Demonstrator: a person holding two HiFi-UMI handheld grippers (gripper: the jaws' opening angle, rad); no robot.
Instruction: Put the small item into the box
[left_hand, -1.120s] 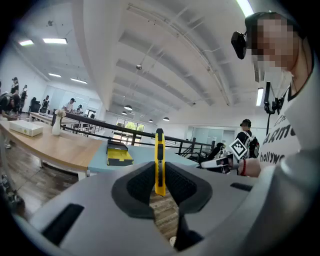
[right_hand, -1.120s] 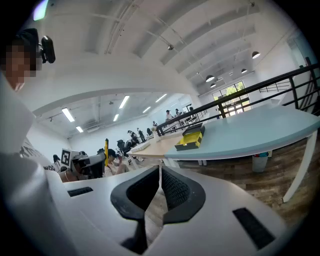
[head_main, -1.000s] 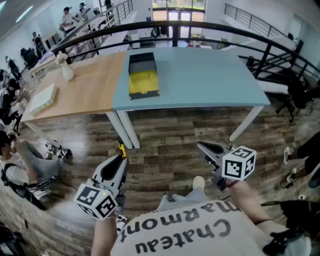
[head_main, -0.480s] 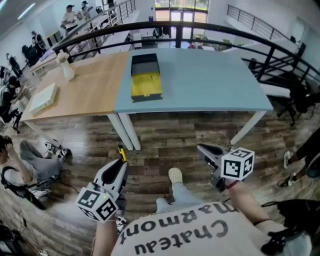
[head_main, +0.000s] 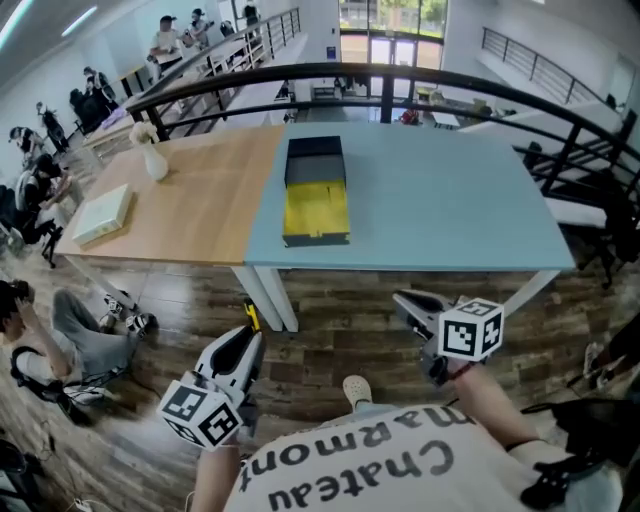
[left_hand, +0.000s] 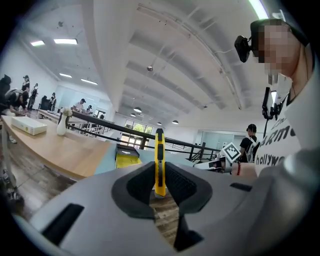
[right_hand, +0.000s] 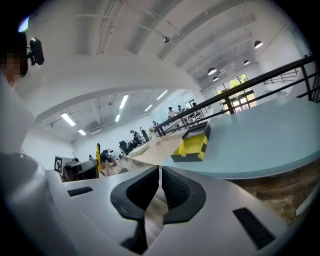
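Observation:
An open box (head_main: 316, 210) with a yellow inside and a black lid lies on the blue table (head_main: 440, 210), near its left edge; it also shows as the box (left_hand: 127, 157) and the box (right_hand: 192, 145) in the gripper views. My left gripper (head_main: 247, 328) hangs low over the floor, well short of the table, shut on a slim yellow item (left_hand: 159, 160) that stands upright between the pads. In the head view the yellow item (head_main: 248, 312) pokes out past the jaws. My right gripper (head_main: 405, 303) is level with it, and the right gripper (right_hand: 160, 176) is shut on nothing.
A wooden table (head_main: 190, 205) joins the blue one on the left and carries a white vase (head_main: 153, 160) and a flat white book (head_main: 103, 215). White table legs (head_main: 270, 300) stand ahead. A black railing (head_main: 400, 72) runs behind. A person sits on the floor (head_main: 60, 340).
The table and the box have come nearer and lower in the head view. Both grippers keep their place and grip. The foot on the floor has shifted.

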